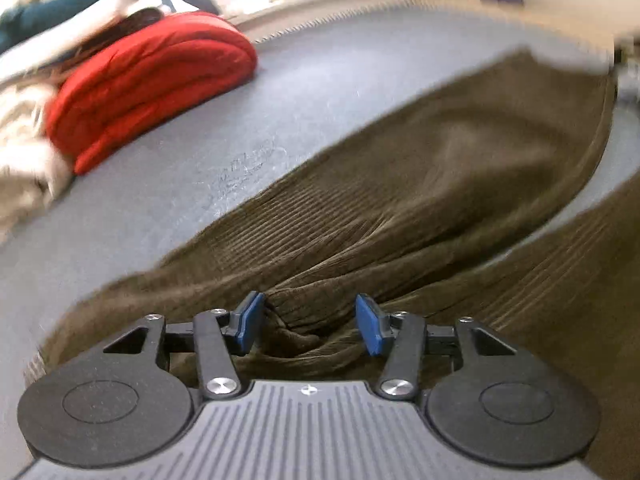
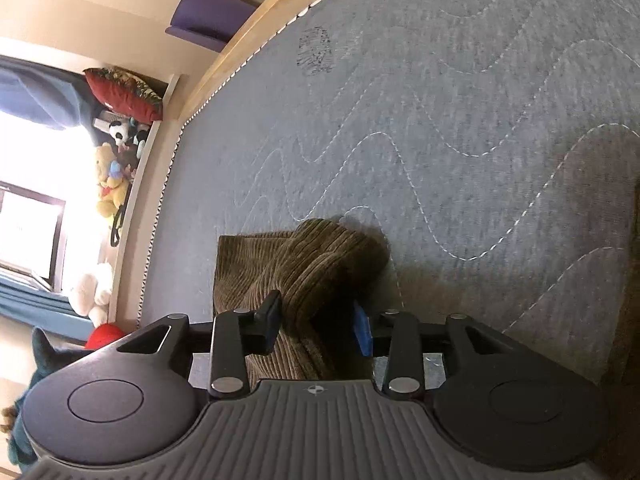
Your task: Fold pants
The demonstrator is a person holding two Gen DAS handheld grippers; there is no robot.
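Brown corduroy pants [image 1: 400, 200] lie spread across a grey quilted mattress [image 1: 280, 100], one leg running off to the upper right. My left gripper [image 1: 311, 325] hangs low over a bunched fold of them. Its blue pads [image 1: 252, 320] stand apart, and the fabric lies loose between and below them. In the right wrist view, a folded end of the pants [image 2: 312, 256] rests on the mattress [image 2: 440, 120]. My right gripper [image 2: 317, 326] straddles that fold with its jaws apart, and a dark gap shows beside the right pad [image 2: 362, 334].
A folded red blanket [image 1: 152, 84] and beige cloth [image 1: 20, 160] sit at the far left of the mattress. A wooden bed frame edge [image 2: 248, 36] borders it, with a purple item [image 2: 208, 16], plush toys [image 2: 112, 184] and a bright window beyond.
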